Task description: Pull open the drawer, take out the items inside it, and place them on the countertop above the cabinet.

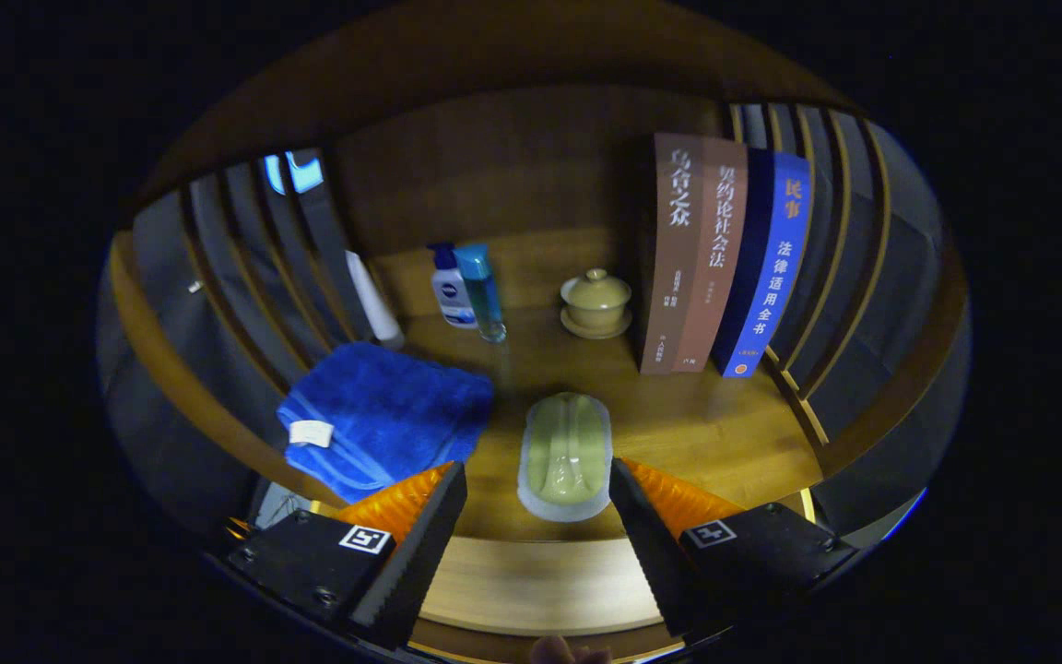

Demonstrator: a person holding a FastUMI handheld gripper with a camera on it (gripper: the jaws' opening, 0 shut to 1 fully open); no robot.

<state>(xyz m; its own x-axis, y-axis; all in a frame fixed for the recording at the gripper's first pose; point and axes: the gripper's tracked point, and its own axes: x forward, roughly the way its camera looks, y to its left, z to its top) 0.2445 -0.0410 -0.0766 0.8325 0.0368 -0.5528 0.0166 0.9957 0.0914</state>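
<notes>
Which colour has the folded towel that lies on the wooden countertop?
Bright blue. The towel shows best in the gripper view, just beyond the open fingers.

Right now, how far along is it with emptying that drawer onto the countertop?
One pale green oblong item already lies on the wooden countertop, just ahead of the fingers. The gripper is open and holds nothing. I cannot see the drawer from here, so I cannot tell what remains inside.
</notes>
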